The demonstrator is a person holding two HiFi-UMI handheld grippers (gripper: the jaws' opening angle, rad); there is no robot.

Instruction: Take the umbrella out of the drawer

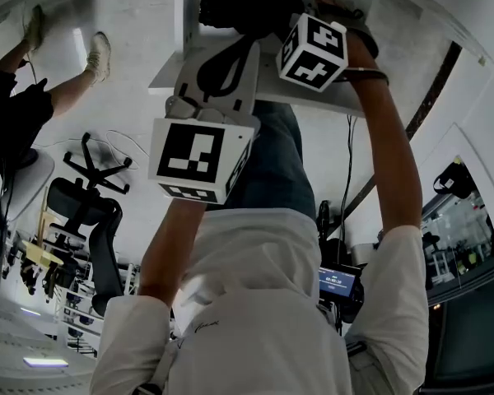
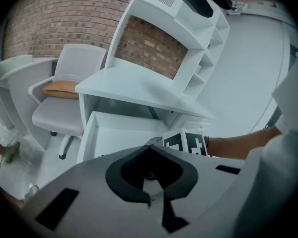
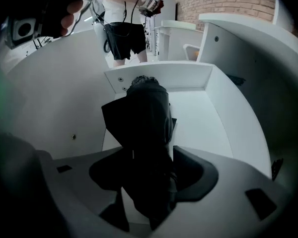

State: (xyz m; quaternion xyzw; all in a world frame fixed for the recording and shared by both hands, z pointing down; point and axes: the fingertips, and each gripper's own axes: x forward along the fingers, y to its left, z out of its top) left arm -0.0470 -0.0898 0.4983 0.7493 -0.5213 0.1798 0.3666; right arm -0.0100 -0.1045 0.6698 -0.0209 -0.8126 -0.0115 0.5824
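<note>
Far left in the left gripper view: white chair with an orange cushion on its seat, brick wall behind. Just beside the chair, white desk with a shelf unit standing on it. Under the desktop, drawer pulled open. In the foreground, left gripper aimed towards that drawer, jaws brought together at the tips, nothing between them. Just past those tips, the marker cube of the other gripper, with a bare forearm running off to the right.

Further right, right gripper pointed steeply down into the drawer, jaws spread wide. Between them, black folded umbrella, lying on the drawer's white floor nearer the left wall than the right, its far end close to the drawer's far wall. Dark fabric against dark pads there, so hard to say whether either pad touches it; probably not gripped, given how far apart the jaws stand.

Beyond the drawer in the right gripper view, a person in dark shorts standing well apart, and more brick at the upper right.
</note>
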